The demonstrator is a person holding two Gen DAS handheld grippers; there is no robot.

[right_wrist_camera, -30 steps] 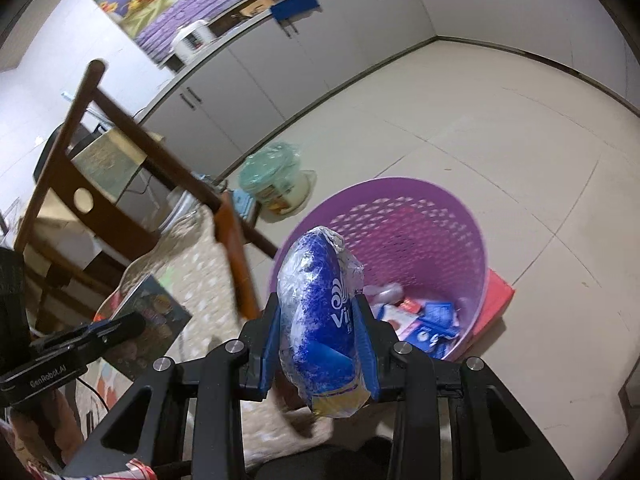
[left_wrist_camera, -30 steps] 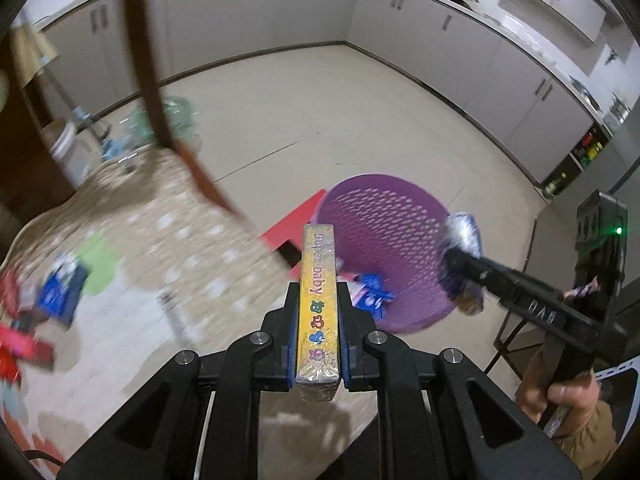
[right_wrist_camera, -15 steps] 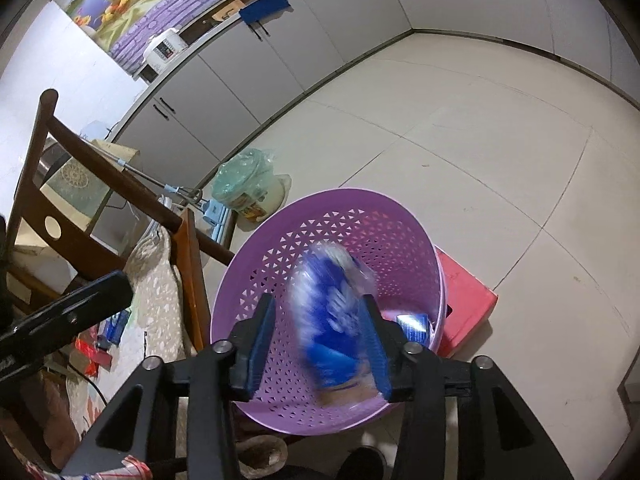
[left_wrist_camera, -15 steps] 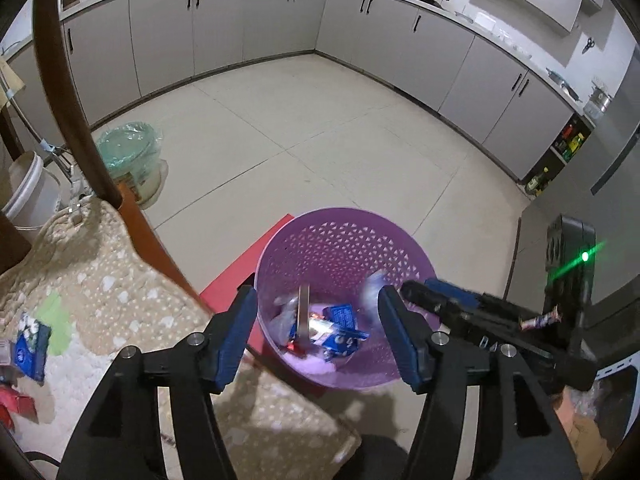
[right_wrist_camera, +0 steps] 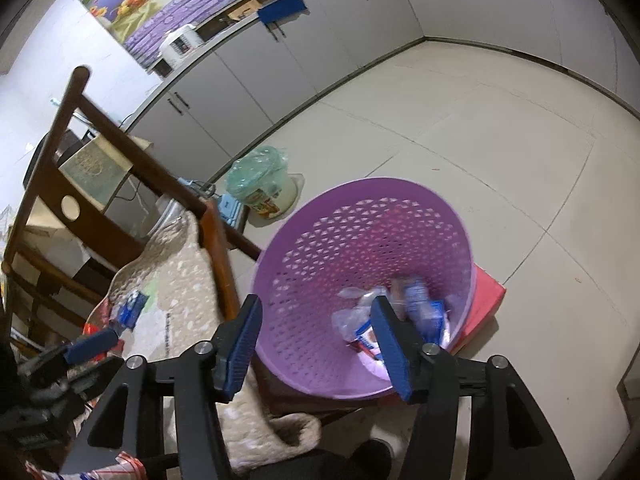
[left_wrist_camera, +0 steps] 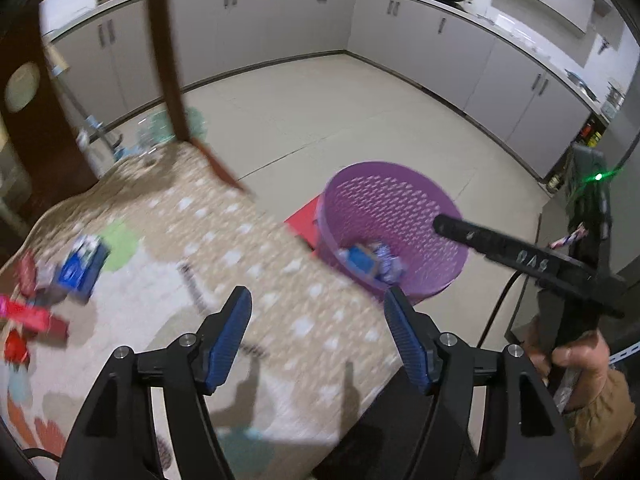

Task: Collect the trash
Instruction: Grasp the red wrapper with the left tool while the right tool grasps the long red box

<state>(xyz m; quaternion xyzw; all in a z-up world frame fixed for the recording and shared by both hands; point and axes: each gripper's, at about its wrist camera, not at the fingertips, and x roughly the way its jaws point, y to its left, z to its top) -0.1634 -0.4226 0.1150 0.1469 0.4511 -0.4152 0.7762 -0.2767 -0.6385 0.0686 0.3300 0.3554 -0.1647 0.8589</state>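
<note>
While the left wrist view is smeared with motion blur, its main parts read clearly enough. The left gripper (left_wrist_camera: 318, 312) has its blue-padded fingers (left_wrist_camera: 230, 340) spread wide with nothing between them, and it hangs over a beige spotted tablecloth (left_wrist_camera: 240, 240). Past the table's edge stands a purple basket (left_wrist_camera: 400, 208) with a perforated wall, set on the tiled floor (left_wrist_camera: 340, 100) and partly over a red mat (left_wrist_camera: 304, 220). At the basket's bottom lie several wrappers (left_wrist_camera: 372, 258), blue and white; their print is too blurred to read. On the cloth at the left sit more pieces of trash: a blue packet (left_wrist_camera: 80, 272) and red wrappers (left_wrist_camera: 28, 316). One finger of the right gripper (left_wrist_camera: 500, 246) reaches in from the right over the basket's rim, with the person's hand (left_wrist_camera: 576, 364) on its handle. A dark wooden chair back (left_wrist_camera: 168, 60) rises behind the table.

From the right wrist view, the right gripper (right_wrist_camera: 316, 344) is likewise wide open and empty, poised above the near rim of the purple basket (right_wrist_camera: 320, 260). Inside, against the right-hand wall, lie a crumpled clear plastic bag (right_wrist_camera: 352, 312) and blue-and-white packets (right_wrist_camera: 424, 308). The red mat (right_wrist_camera: 486, 300) shows under the basket's right side. On the floor beyond, a green plastic bag (right_wrist_camera: 256, 176) sits on a pale bucket. At the left, the tablecloth (right_wrist_camera: 180, 280) carries the blue packet (right_wrist_camera: 132, 308), and a blue pad of the left gripper (right_wrist_camera: 90, 344) shows at the edge.
</note>
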